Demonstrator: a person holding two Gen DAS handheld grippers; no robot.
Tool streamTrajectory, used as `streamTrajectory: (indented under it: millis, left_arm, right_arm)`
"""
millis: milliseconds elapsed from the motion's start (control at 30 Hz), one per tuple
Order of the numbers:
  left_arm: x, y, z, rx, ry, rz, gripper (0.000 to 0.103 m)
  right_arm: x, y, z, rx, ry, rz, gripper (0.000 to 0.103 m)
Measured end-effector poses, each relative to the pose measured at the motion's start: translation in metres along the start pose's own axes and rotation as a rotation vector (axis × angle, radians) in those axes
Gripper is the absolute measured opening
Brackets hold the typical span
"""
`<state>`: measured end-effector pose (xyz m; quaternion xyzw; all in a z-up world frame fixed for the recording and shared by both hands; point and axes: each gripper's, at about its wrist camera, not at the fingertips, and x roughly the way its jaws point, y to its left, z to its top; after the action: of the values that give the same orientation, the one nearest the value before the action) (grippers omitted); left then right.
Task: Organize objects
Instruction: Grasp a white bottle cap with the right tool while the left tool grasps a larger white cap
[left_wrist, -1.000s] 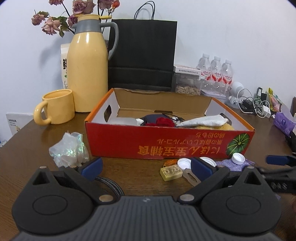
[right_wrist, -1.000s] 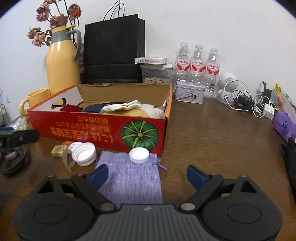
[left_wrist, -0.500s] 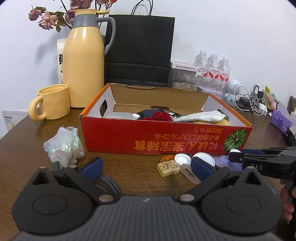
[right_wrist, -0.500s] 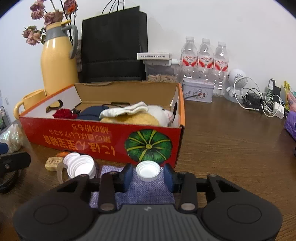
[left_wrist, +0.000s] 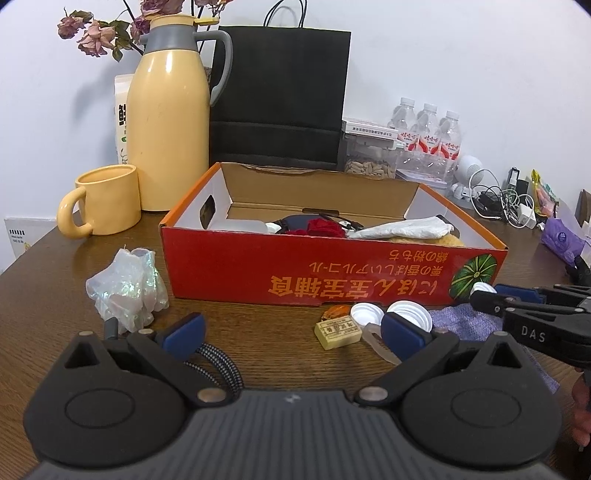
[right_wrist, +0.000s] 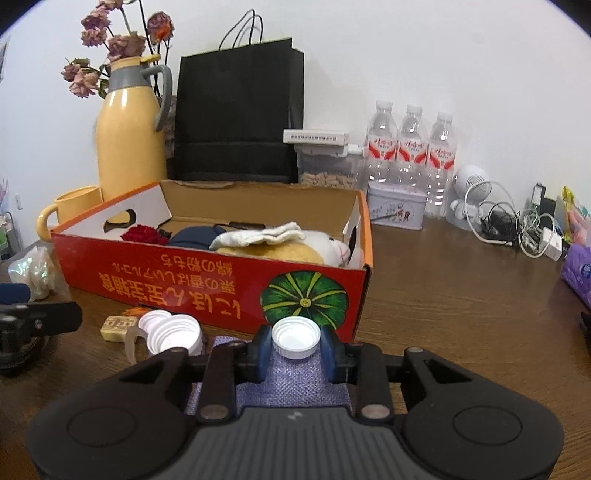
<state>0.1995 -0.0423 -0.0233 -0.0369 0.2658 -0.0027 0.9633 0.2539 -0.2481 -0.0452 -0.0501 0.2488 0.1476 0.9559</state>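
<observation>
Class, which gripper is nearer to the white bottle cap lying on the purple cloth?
Right. The right gripper has its pads on either side of the white bottle cap; the left gripper hovers open, off to that cap's left.

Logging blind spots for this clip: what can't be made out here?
- Box floor: both views, hidden by its front wall and contents.
- Purple cloth: right wrist view, mostly covered by the right gripper.
- Black bag contents: unseen in both views.
</observation>
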Motion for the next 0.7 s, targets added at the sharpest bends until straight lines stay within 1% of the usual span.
streamTrajectory:
  millis: [233, 367, 533, 700]
  left_arm:
    - [0.0, -0.011, -0.001, 0.03, -0.009, 0.004, 0.103]
    - [0.001, -0.023, 0.001, 0.046, -0.007, -0.007, 0.103]
    - [0.005, -0.044, 0.003, 0.094, -0.018, -0.021, 0.103]
    - [0.012, -0.061, 0.002, 0.145, -0.008, -0.036, 0.102]
  right_arm:
    - [-0.011, -0.003, 0.0, 0.014, -0.039, -0.001, 0.027]
    - [-0.017, -0.006, 0.001, 0.025, -0.058, 0.007, 0.027]
    - [-0.023, -0.011, 0.002, 0.04, -0.072, 0.01, 0.027]
    - [-0.027, -0.017, 0.003, 0.062, -0.088, 0.009, 0.027]
